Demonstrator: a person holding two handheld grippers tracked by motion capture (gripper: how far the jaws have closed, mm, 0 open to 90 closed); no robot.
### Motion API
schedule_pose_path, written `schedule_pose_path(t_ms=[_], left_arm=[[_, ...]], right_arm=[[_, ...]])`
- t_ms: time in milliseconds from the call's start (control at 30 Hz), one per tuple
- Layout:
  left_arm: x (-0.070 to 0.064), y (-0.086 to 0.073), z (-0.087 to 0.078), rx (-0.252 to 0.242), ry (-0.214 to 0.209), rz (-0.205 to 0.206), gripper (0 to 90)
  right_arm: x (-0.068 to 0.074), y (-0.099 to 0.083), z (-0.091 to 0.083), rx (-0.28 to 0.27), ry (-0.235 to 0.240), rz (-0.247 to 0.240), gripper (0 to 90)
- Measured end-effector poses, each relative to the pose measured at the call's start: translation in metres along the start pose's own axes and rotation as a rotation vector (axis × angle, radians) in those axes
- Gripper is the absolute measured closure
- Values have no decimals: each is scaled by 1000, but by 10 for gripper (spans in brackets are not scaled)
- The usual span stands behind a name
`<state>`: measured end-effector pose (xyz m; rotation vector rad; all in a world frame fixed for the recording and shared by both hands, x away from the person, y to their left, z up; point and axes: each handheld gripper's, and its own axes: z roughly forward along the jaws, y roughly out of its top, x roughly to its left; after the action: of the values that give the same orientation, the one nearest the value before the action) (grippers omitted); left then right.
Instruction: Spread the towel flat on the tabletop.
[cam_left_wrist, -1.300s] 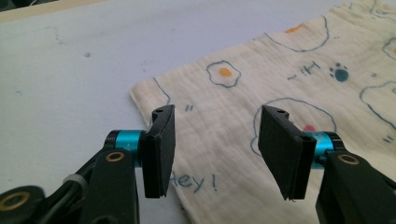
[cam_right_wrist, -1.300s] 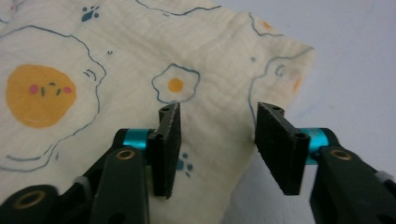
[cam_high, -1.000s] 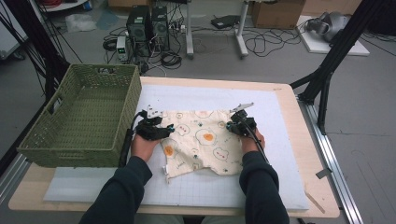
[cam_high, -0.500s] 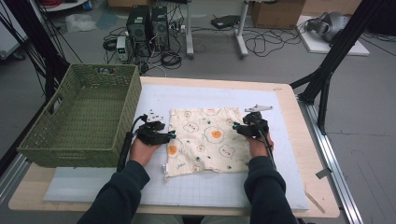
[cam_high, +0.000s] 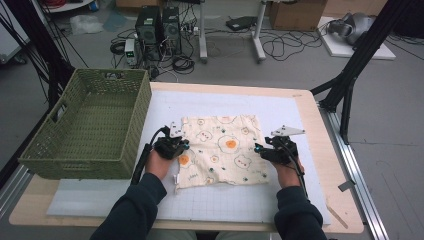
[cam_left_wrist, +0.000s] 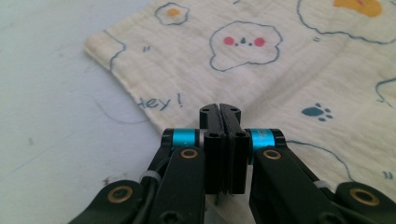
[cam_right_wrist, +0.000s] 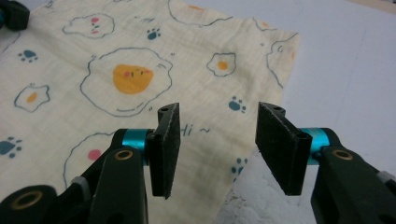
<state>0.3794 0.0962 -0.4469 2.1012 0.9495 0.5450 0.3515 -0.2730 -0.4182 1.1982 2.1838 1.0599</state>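
our left gripper (cam_left_wrist: 219, 112) fingers press together at lower centre with no cloth (cam_left_wrist: 280, 70) visibly between them, while our right gripper (cam_right_wrist: 217, 140) gapes wide, empty, over its edge.

You held both forearms forward over the table, your left gripper (cam_left_wrist: 219, 112) with jaws pressed together, your right gripper (cam_right_wrist: 219, 140) with jaws spread apart.

A cream cloth (cam_high: 222, 150) printed with fried eggs, little faces and blue paws lies flat between the two tongs. Its left edge is at the left gripper (cam_high: 181, 146), its right edge at the right gripper (cam_high: 259, 148).
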Motion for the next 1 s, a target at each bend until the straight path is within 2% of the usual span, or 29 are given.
schedule_pose_path(t_ms=[67, 100, 167, 200, 267, 333, 433, 533, 567, 633, 667, 733, 833, 933, 1000], left_arm=[[9, 0, -1, -5, 38, -31, 882], [16, -1, -3, -19, 67, -65, 882], [25, -3, -5, -36, 83, -107, 877], [27, -4, -6, -48, 84, -132, 838], [28, -4, -8, -53, 73, -157, 629], [26, -5, -10, -59, 66, -160, 523], [24, -8, -14, -62, 48, -168, 469], [22, -13, -18, -65, 23, -171, 463], [21, -15, -20, -63, 13, -166, 463], [20, -16, -22, -62, 4, -160, 463], [18, -18, -24, -63, -3, -154, 464], [15, -20, -28, -65, -17, -146, 466], [11, -23, -35, -55, -52, -126, 466], [5, -26, -42, -74, -66, -119, 477], [2, -29, -46, -63, -77, -105, 477]], right_arm=[[2, -4, 3, 8, 5, -3, 504], [3, -4, 4, 14, 2, -3, 506], [6, -6, 6, 24, 5, -1, 514], [7, -7, 7, 27, 4, -1, 520], [10, -7, 9, 31, 13, -9, 533], [14, -8, 12, 47, 32, -15, 559], [18, -9, 17, 80, 42, -28, 638], [20, -13, 21, 128, 60, -45, 817], [19, -13, 20, 128, 54, -47, 846], [18, -12, 18, 145, -2, -68, 859], [16, -13, 17, 149, -17, -54, 859], [13, -13, 15, 151, -34, -32, 830], [16, -13, 11, 129, -18, -41, 675], [20, -13, 4, 92, -11, -53, 496], [23, -14, -1, 78, -16, -48, 432]])
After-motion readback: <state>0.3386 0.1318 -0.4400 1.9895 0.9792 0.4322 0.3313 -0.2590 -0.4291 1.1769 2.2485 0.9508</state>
